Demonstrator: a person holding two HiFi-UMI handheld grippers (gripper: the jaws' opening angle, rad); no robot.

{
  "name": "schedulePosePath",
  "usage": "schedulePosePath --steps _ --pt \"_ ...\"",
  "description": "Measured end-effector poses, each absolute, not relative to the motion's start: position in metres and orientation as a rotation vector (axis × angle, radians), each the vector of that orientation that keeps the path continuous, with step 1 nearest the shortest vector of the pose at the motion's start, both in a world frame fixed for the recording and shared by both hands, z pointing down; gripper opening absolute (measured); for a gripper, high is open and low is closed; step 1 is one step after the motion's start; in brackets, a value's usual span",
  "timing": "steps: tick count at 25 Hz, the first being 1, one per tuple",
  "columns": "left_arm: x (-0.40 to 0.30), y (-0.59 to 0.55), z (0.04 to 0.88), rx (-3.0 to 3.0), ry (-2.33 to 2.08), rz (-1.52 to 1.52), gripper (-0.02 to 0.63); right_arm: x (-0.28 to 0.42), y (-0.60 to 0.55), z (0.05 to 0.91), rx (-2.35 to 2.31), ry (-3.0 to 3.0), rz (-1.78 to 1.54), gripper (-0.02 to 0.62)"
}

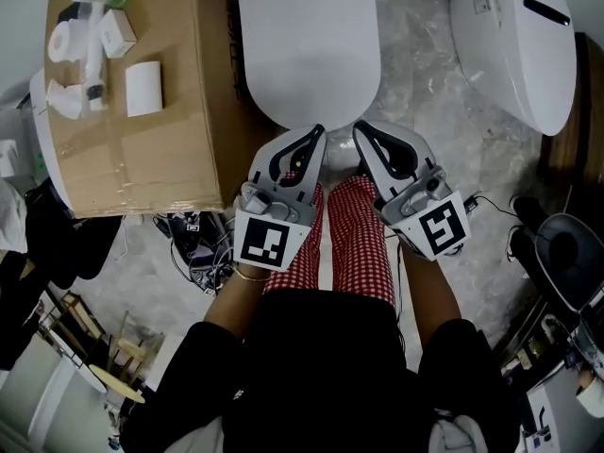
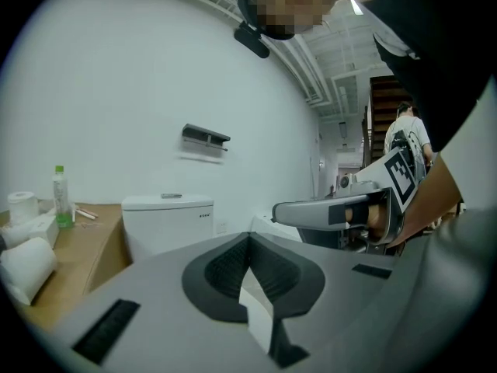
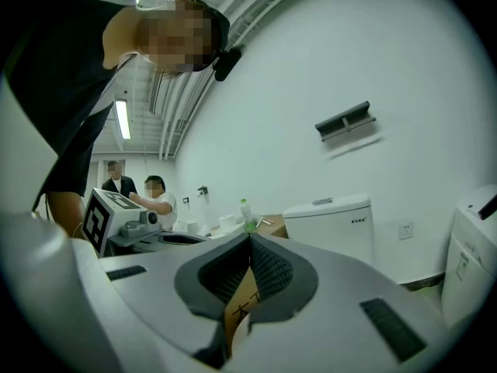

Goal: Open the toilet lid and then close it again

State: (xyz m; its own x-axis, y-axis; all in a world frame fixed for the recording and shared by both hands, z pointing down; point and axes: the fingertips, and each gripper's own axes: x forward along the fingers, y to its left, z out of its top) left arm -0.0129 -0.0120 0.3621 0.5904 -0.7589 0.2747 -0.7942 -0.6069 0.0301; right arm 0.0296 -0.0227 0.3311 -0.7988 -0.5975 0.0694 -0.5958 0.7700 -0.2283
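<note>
1. Red-checked trousers [image 1: 354,243] nearest, with both tools held side by side just ahead of them.
2. Left gripper [image 1: 318,132] [image 2: 248,238]: pressed together at the tips, clamping nothing.
3. Right gripper [image 1: 360,128] [image 3: 250,239]: likewise tip to tip, nothing gripped.
4. Both tips at the front edge of the toilet lid [image 1: 311,45]; cannot tell whether touching.
5. Toilet lid down flat, closed, straight ahead of the person; tank [image 2: 167,220] behind it against the wall [image 2: 116,92].
6. Left of the toilet: cardboard box [image 1: 160,130], just beside it, carrying paper rolls [image 1: 64,41] and a green-capped bottle [image 2: 59,196]; cables [image 1: 193,243] tangled on the floor [image 1: 425,92] at its near corner.
7. Farther right: second toilet [image 1: 514,36], apart from the first.
</note>
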Motion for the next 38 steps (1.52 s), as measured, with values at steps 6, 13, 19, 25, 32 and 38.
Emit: schedulePosePath --steps 6,13,19,25,32,38 --pt "-0.016 -0.008 0.388 2.621 -1.333 0.348 0.006 0.03 -0.021 0.356 -1.003 2.971 -0.404 0.02" --pt "-0.017 -0.004 0.413 2.593 -1.341 0.342 0.005 0.025 -0.016 0.386 -1.002 2.984 -0.451 0.02" --pt "-0.017 0.007 0.44 2.615 -1.322 0.376 0.005 0.014 -0.006 0.411 -0.967 3.006 -0.456 0.02" --pt "-0.024 0.016 0.47 2.549 -1.347 0.399 0.005 0.014 0.001 0.436 -0.972 3.026 -0.511 0.02" --pt "-0.026 0.021 0.495 2.528 -1.354 0.43 0.005 0.012 0.01 0.461 -0.948 3.039 -0.548 0.02" --pt "-0.023 0.021 0.511 2.534 -1.331 0.429 0.005 0.004 0.013 0.475 -0.876 3.051 -0.566 0.02"
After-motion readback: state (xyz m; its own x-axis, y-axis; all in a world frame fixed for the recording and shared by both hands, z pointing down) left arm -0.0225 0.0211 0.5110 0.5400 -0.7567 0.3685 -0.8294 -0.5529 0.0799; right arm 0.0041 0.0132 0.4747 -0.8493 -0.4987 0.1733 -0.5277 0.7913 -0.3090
